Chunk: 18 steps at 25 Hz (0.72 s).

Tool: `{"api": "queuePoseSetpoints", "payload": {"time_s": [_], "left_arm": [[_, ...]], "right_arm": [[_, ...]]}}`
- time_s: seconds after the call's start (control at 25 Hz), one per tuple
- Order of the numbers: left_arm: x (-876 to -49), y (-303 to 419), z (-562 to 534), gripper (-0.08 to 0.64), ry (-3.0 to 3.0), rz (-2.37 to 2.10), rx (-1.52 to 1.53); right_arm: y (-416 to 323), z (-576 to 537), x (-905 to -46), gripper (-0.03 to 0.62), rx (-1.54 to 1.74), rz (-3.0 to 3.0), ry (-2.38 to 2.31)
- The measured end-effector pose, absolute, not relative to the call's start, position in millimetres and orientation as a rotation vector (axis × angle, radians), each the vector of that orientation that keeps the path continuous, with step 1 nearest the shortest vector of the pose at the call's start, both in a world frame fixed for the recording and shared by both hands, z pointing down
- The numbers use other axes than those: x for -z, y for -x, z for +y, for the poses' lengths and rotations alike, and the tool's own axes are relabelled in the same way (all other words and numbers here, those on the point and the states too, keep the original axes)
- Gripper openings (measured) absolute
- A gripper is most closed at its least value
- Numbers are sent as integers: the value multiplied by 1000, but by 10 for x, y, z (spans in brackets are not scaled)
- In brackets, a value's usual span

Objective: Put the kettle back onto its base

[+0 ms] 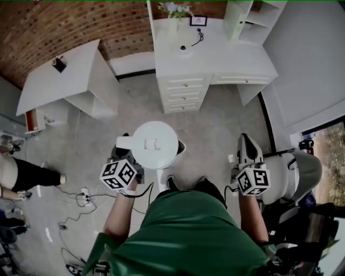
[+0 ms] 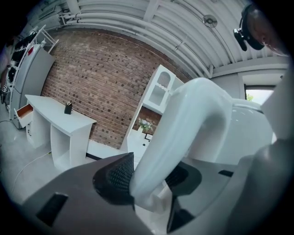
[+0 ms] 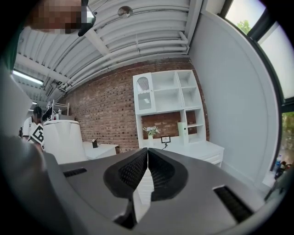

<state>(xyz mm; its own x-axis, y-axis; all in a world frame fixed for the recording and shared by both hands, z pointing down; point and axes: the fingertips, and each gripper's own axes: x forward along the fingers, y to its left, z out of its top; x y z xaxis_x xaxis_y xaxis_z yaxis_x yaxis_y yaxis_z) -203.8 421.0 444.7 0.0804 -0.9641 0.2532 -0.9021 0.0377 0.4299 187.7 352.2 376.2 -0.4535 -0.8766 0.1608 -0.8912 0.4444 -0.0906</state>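
Note:
In the head view I look down on the white kettle (image 1: 155, 144), held in the air above the floor in front of me. My left gripper (image 1: 125, 150) is shut on the kettle's handle (image 2: 183, 133); in the left gripper view the curved white handle sits pinched between the black pads (image 2: 115, 176). A small dark round base (image 1: 183, 48) with a cord lies on the white desk (image 1: 226, 59) ahead, well away from the kettle. My right gripper (image 1: 246, 146) hangs at the right, shut with its pads (image 3: 133, 170) pressed together and nothing in them. The kettle (image 3: 62, 140) shows at that view's left.
The desk has drawers (image 1: 184, 92) below, and on top a flower vase (image 1: 173, 12) and a shelf unit (image 1: 243, 16). A second white table (image 1: 59, 75) stands at the left. Another person (image 1: 21, 175) and floor cables (image 1: 81, 197) are left; a chair (image 1: 302, 172) is right.

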Motion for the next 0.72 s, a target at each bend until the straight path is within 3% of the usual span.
{"api": "queuePoseSetpoints", "payload": {"time_s": [0.32, 0.72], "left_arm": [[-4561, 2349, 4136, 190, -1864, -1814, 174], [-4513, 2490, 3640, 189, -1812, -1903, 156]], "right_arm": [[-1698, 3636, -3932, 23, -293, -2528, -1593], [-1445, 2870, -4131, 23, -368, -2617, -1489]]}}
